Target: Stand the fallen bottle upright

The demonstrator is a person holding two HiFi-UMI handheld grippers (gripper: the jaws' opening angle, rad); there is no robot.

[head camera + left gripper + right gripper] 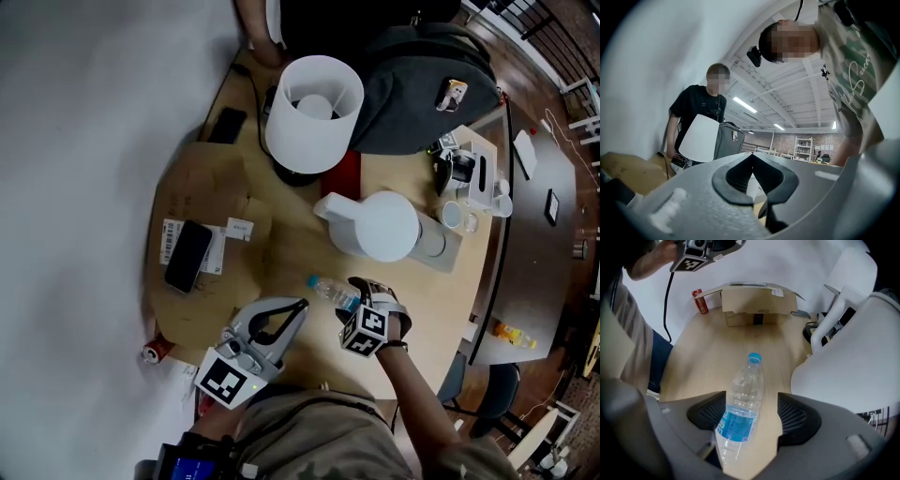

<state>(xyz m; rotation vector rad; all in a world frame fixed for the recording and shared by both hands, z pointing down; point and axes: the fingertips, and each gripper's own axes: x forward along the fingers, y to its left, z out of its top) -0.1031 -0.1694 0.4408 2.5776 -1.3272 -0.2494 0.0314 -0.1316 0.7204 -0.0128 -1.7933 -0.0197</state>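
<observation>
A clear plastic bottle [332, 292] with a blue cap and blue label lies on its side on the wooden table [291, 258]. In the right gripper view the bottle [740, 411] lies between the two pads, its cap pointing away from me. My right gripper [354, 284] is open around the bottle's body; its left pad is close against the label and a gap shows at the right pad [797, 418]. My left gripper [298, 307] is held up off the table to the left of the bottle, tilted upward, shut and empty, with its fingertips [751, 157] meeting.
A white jug [375, 225] stands just beyond the bottle, and its body [853, 362] is close on the right. A white lampshade [314, 112] and a dark bag [422, 84] are at the back. A cardboard box [757, 303], a phone [187, 255] and a red can [699, 301] are on the left.
</observation>
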